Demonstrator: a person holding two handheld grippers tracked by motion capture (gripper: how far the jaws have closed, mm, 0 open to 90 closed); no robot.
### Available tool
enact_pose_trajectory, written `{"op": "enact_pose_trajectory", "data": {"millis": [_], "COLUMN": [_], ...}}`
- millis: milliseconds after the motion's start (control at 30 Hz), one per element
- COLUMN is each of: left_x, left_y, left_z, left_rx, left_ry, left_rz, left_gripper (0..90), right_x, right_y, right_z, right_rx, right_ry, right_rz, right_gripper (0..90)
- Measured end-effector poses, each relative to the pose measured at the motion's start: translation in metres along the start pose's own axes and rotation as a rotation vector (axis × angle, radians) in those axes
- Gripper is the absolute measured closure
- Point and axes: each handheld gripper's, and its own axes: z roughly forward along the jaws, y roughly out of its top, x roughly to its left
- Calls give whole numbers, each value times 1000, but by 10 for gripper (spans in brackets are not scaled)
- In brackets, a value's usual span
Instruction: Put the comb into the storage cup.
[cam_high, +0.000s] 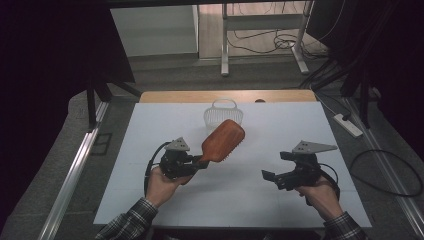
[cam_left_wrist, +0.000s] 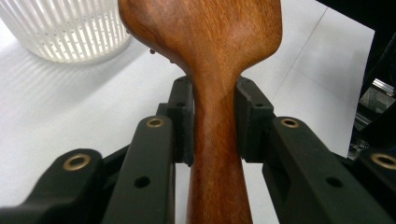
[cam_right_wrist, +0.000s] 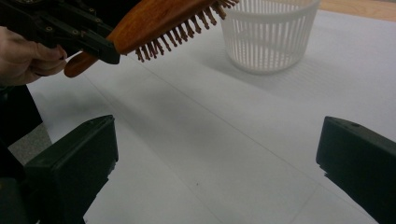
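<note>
The wooden hairbrush (cam_high: 222, 140) is held in the air above the table (cam_high: 165, 210), left of centre, clamped at the neck of its handle by the left hand-held gripper (cam_high: 196, 162). In the left gripper view the pads are seen pressed against both sides of the narrow neck (cam_left_wrist: 215, 126), just below where the head widens. The brush is gripped at one end only, with the heavy head cantilevered forward; a slip or a rotation about the pads could be caused by a quick swing, and the smooth, tapered wood offers little to stop it.

The white slatted basket (cam_high: 223, 114) stands just beyond the brush head, near the far edge of the table. It looks light, so it could be tipped or pushed towards that edge if the rim is struck by the bristles (cam_right_wrist: 180, 35) or the head on the way in. The brush also looks long against the basket's mouth, so it may be left leaning out.

To the right, the right hand-held gripper (cam_high: 272, 176) is held with its jaws wide and nothing between them, well apart from the brush, over bare table with ample room around it.
</note>
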Motion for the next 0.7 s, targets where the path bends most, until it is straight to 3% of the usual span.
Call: {"op": "enact_pose_trajectory", "data": {"millis": [567,700], "left_x": [-7,-8], "left_y": [3,4], "left_z": [3,3], "left_rx": [-19,-24], "left_ry": [-13,-13], "left_rz": [24,27], "left_gripper": [710,710], "right_x": [8,10], "right_y": [19,24], "right_z": [31,39], "right_rx": [-13,-22], "right_ry": [47,71], "right_rz": [-16,-1], "right_gripper": [0,0]}}
